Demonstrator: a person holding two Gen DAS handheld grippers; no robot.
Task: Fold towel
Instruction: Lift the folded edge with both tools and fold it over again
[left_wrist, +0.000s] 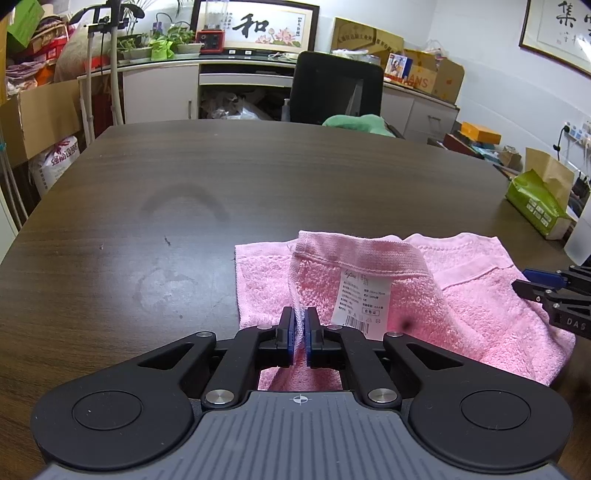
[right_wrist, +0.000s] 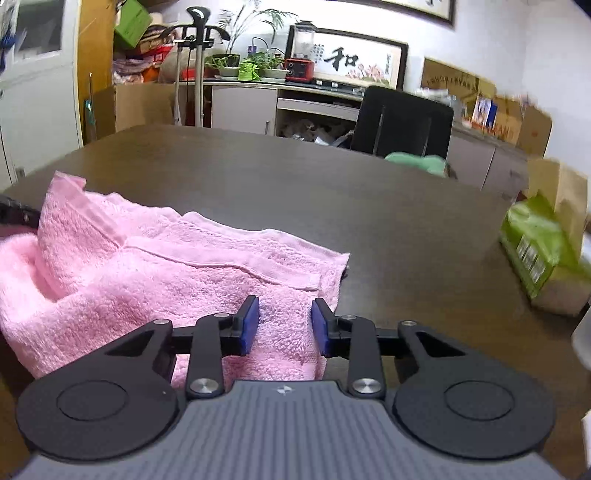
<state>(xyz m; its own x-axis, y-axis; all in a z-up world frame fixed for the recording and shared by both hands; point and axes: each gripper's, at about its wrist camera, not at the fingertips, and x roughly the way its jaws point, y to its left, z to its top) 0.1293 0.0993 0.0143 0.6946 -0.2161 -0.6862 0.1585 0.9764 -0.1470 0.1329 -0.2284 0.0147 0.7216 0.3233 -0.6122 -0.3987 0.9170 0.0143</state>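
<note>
A pink towel (left_wrist: 461, 302) lies partly folded on the dark wooden table (left_wrist: 221, 177). My left gripper (left_wrist: 300, 319) is shut on a lifted hem of the towel, and a white care label (left_wrist: 360, 301) shows on the raised flap. My right gripper (right_wrist: 284, 314) is open, its blue pads (right_wrist: 249, 323) spread over the towel's (right_wrist: 166, 280) near right part, close to its right edge. The right gripper also shows at the right edge of the left wrist view (left_wrist: 532, 286). The left gripper's black tip shows at the far left of the right wrist view (right_wrist: 16, 214).
A green tissue pack (left_wrist: 535, 206) and brown paper bag (right_wrist: 569, 199) sit at the table's right edge. A black chair (left_wrist: 336, 88) with a green cloth (left_wrist: 354, 123) stands behind the table. Cabinets, boxes and plants line the back wall.
</note>
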